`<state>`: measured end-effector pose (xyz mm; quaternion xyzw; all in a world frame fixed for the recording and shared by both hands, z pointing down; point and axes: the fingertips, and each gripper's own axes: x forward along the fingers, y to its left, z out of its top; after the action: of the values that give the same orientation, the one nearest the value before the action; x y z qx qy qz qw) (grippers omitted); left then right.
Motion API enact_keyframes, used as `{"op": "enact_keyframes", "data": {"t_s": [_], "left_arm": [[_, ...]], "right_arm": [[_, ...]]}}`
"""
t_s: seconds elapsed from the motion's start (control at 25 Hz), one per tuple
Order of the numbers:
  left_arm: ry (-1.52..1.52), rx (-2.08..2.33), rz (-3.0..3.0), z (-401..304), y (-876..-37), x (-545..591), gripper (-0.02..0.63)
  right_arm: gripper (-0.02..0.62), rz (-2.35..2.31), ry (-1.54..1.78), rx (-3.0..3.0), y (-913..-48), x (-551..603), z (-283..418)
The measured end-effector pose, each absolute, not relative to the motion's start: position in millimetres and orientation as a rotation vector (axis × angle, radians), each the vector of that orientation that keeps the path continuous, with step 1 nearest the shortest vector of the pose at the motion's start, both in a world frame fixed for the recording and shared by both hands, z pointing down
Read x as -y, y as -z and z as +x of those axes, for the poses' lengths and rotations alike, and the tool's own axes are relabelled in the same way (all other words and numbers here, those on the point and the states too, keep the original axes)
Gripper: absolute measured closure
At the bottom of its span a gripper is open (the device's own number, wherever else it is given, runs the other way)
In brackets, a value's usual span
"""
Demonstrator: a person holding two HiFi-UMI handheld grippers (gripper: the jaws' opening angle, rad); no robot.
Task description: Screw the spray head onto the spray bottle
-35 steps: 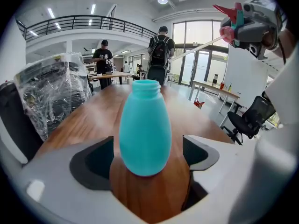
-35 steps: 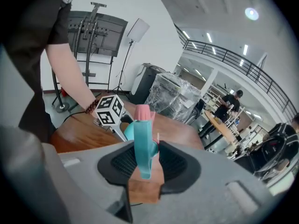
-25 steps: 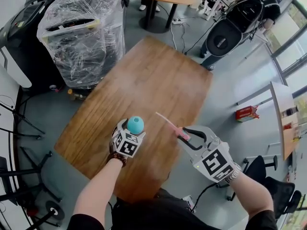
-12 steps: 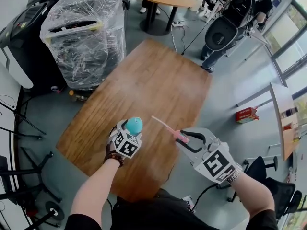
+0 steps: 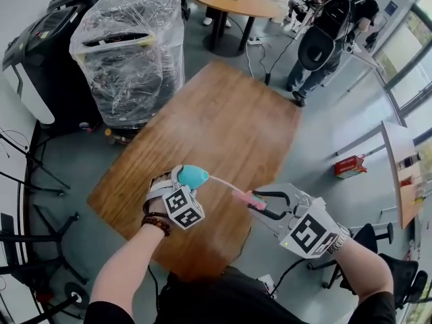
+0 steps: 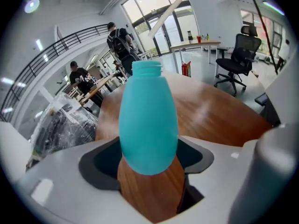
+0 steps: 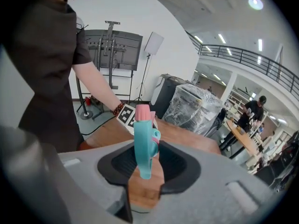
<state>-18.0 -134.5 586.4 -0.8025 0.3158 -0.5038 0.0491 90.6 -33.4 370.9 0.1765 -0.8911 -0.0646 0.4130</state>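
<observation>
**Spray bottle** (image 5: 192, 175): teal and uncapped, held clear above the wooden table (image 5: 223, 106). The left gripper (image 5: 183, 181) clamps its lower body, its jaws having just been closing. The threaded neck (image 6: 147, 67) tilts toward the spray head (image 5: 248, 198).

**Spray head:** pinched by its trigger body in the right gripper (image 5: 262, 206). Its dip tube (image 5: 226, 183) reaches toward the bottle mouth but is not yet inside.

**Progress, as judged:** both parts are lifted and brought near each other. Threading the tube in, seating the collar and turning it tight remain.

**Views:**
- The left gripper view alone shows the open neck, with the tube crossing above it.
- The right gripper view alone shows the pink collar (image 7: 142, 112).
- Only the head view shows both parts together.
</observation>
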Motion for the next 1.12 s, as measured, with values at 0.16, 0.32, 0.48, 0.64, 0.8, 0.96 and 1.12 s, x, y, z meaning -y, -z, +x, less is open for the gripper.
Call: {"op": "enact_keyframes", "data": {"t_s": [0.16, 0.32, 0.48, 0.64, 0.8, 0.96, 1.12], "left_arm": [[1.562, -0.862, -2.327, -20, -568, 123, 0.216], [1.578, -0.782, -2.245, -18, -553, 107, 0.217], [1.563, -0.725, -2.211, -9, -538, 91, 0.218], [1.541, -0.687, -2.199, -1, -524, 78, 0.219], [1.52, -0.67, -2.191, 5, -512, 67, 0.221], [1.503, -0.657, -2.187, 9, -504, 58, 0.222], [1.489, -0.651, -2.194, 13, -498, 52, 0.224]], "right_arm": [[0.479, 0.359, 0.273, 2.186, -371, 21, 86], [0.479, 0.269, 0.38, 2.135, -376, 10, 77], [0.479, 0.196, 0.46, 2.105, -382, 3, 67], [0.479, 0.147, 0.494, 2.1, -388, -1, 57], [0.479, 0.112, 0.518, 2.096, -392, -5, 53], [0.479, 0.089, 0.537, 2.098, -392, -8, 49], [0.479, 0.068, 0.558, 2.091, -392, -9, 47]]}}
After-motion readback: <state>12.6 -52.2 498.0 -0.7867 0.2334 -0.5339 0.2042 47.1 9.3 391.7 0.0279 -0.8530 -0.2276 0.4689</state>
